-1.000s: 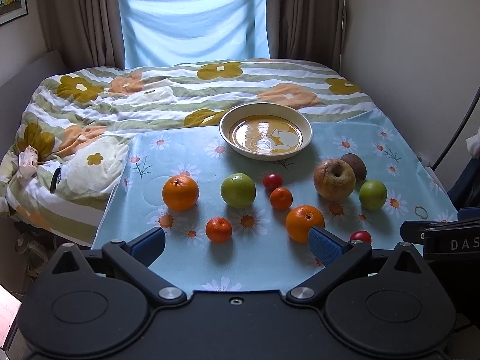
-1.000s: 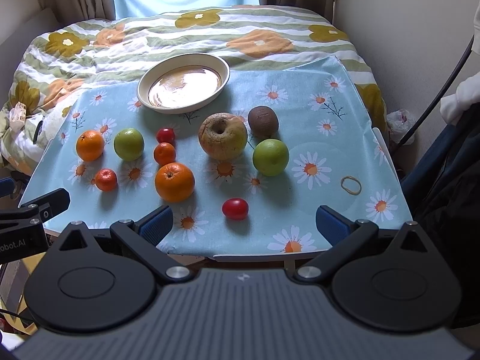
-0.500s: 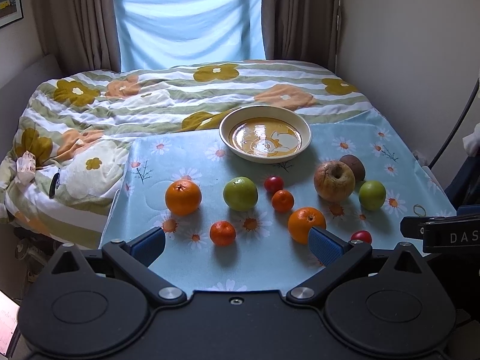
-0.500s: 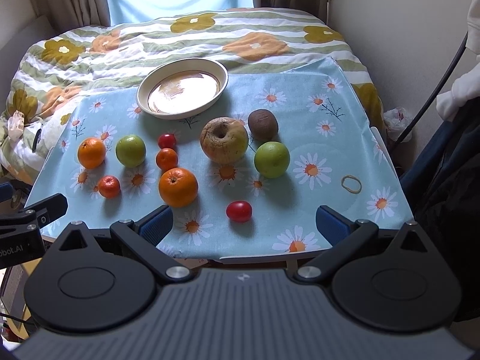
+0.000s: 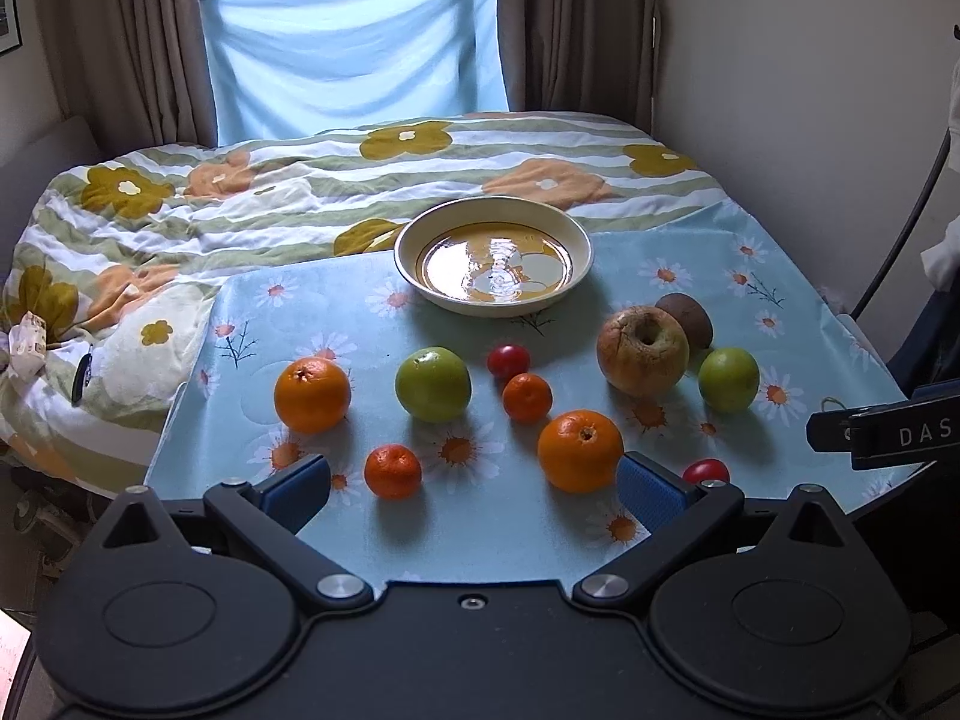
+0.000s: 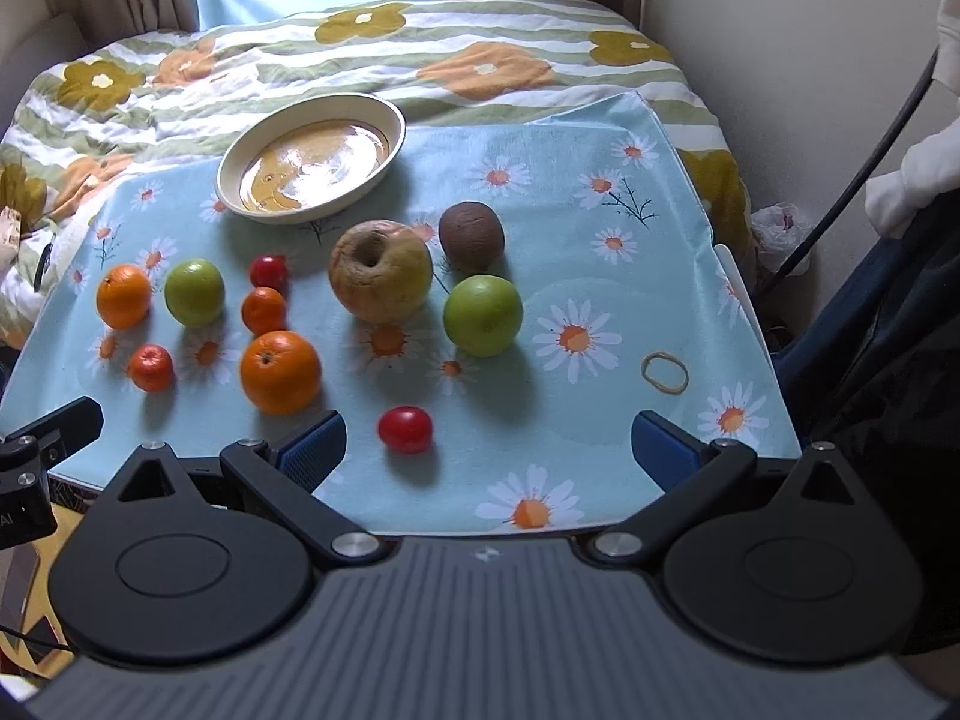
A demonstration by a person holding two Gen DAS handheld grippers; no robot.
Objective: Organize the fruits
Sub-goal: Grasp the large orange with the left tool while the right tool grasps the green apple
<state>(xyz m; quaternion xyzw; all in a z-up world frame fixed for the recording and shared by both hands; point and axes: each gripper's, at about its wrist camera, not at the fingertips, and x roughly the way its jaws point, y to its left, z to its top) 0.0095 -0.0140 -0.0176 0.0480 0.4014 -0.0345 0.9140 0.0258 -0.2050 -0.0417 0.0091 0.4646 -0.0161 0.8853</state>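
Fruits lie scattered on a daisy-print surface (image 6: pixel 600 300), in front of a cream bowl (image 6: pixel 384 114) with a glossy amber interior that holds nothing. Left group: one orange (image 6: pixel 123 296), a green apple (image 6: pixel 194 291), a small red tomato (image 6: pixel 268 272), and two mandarins (image 6: pixel 264 310) (image 6: pixel 151 367). Centre: a larger orange (image 6: pixel 280 371) and a wrinkled, yellow-brown apple (image 6: pixel 380 270), stem pit up. Beside it sit a dull brown fruit (image 6: pixel 471 235) and a second green apple (image 6: pixel 482 315), nearly touching. A second tomato (image 6: pixel 405 429) lies nearest the right gripper (image 6: pixel 487 444), whose jaws stand wide apart and hold nothing. The left gripper (image 5: pixel 474 486) is likewise spread, its jaws either side of the near mandarin and large orange. A rubber band (image 6: pixel 664 372) lies at right.
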